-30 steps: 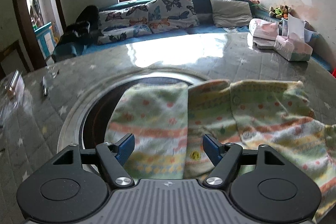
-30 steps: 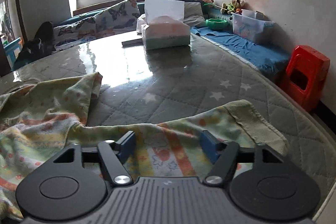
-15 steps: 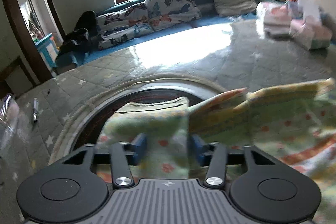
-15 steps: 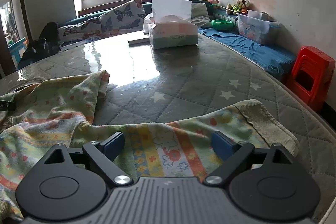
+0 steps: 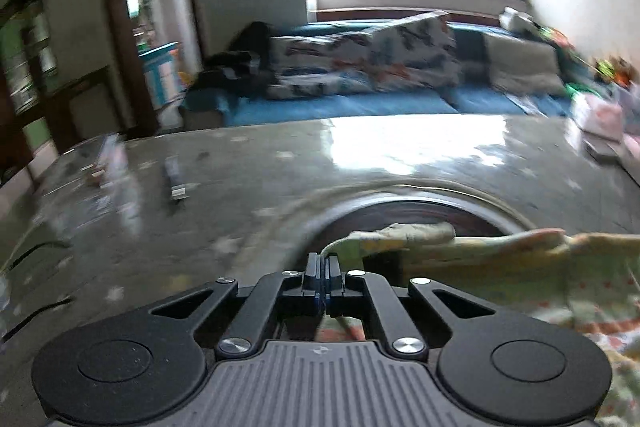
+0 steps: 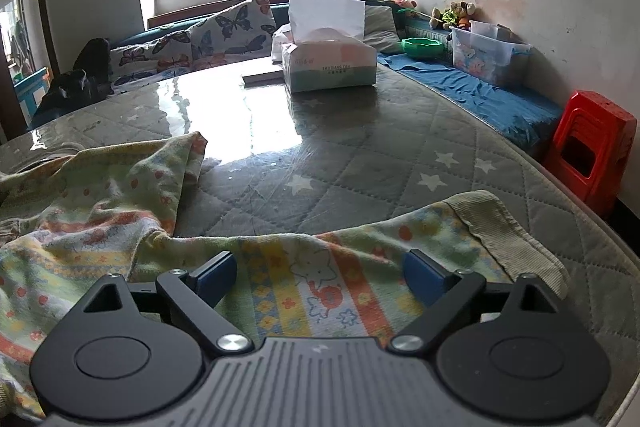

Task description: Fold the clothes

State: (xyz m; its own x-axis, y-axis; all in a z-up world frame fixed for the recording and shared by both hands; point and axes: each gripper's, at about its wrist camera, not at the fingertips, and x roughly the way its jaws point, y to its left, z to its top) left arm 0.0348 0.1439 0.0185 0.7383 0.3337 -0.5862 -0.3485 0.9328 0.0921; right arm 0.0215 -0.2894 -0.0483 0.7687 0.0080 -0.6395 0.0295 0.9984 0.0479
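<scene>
A pastel striped child's garment [image 6: 80, 207] lies spread on the quilted grey table [image 6: 360, 147]. My right gripper [image 6: 320, 273] hangs open just above one sleeve; its ribbed cuff [image 6: 500, 227] lies right of the jaws and nothing is pinched. In the blurred left wrist view, my left gripper [image 5: 322, 277] is shut on the garment's [image 5: 520, 267] edge. The fabric stretches taut from the closed fingertips off to the right, lifted over the round recess [image 5: 400, 211] in the table.
A tissue box [image 6: 330, 67] stands at the table's far side, with a flat grey item beside it. A small dark object [image 5: 174, 179] lies on the left part of the table. A red stool [image 6: 592, 147] and a blue bench with a plastic bin [image 6: 488, 55] flank the right edge.
The left jaws closed on the garment's edge and carried it up and to the left, so that view swung left. The right jaws opened wider while that hand stayed put.
</scene>
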